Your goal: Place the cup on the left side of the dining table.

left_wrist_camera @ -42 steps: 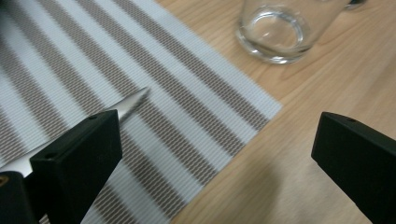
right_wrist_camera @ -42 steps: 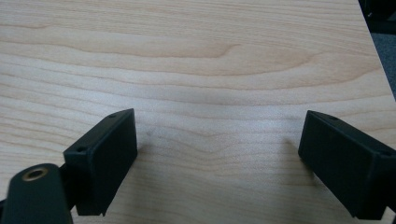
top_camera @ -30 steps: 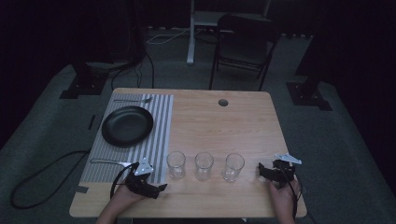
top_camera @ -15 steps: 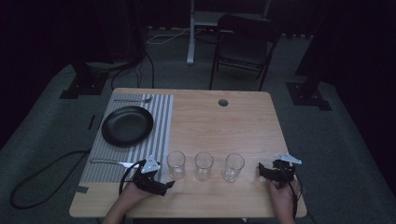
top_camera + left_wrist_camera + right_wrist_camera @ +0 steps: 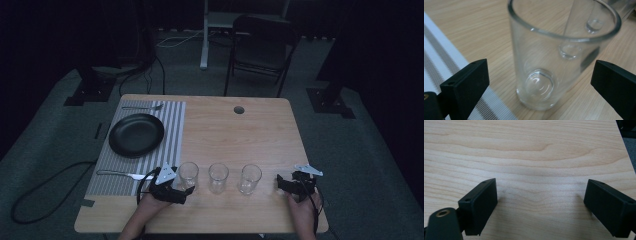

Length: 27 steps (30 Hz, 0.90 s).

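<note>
Three drinking glasses (image 5: 219, 177) stand in a row. The left gripper (image 5: 537, 82) gapes around the leftmost glass (image 5: 559, 55), untouching. The right gripper (image 5: 540, 206) gapes empty over bare table (image 5: 536, 150) near its edge.

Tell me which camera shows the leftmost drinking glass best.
The left gripper view: the leftmost glass stands close up between the open jaws of the left gripper, untouched. The high view shows it small, first in a row of three. The right gripper view shows bare table.
</note>
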Motion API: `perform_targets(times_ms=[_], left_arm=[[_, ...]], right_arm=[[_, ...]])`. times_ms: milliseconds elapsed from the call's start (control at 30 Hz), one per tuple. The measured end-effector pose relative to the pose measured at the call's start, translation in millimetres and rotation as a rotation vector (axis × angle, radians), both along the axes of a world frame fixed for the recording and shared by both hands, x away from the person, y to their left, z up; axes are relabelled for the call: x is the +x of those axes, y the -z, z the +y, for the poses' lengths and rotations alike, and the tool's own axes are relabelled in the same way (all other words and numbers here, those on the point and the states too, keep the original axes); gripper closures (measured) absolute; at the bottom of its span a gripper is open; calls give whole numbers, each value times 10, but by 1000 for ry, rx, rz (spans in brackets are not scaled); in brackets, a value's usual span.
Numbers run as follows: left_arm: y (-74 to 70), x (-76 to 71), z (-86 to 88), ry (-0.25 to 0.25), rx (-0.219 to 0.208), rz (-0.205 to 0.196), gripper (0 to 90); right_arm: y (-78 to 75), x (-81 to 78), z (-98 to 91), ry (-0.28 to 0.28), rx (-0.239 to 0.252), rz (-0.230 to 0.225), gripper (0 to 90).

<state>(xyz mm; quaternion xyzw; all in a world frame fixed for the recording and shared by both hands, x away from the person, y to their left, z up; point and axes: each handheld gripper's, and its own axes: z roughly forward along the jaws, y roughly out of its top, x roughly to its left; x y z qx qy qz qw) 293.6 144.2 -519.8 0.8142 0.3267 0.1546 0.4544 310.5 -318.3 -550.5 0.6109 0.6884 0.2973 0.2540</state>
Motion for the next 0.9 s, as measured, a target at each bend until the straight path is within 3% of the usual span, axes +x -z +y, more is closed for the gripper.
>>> perform_targets(times_ms=[167,400,767,833,900], left_arm=[[18,23,-67,-10,-7,-10,22],[10,16,-120,-61,-46,-85,49],[-6,14,-167,-70,-86,-135,50],[-4,11,-167,-61,-106,-137,122],[0,13,-176,-64,-110,-139,130]], right_arm=[[0,0,0,0,0,0,111],[0,0,0,0,0,0,111],[0,0,0,0,0,0,111],[0,0,0,0,0,0,111],[0,0,0,0,0,0,111]])
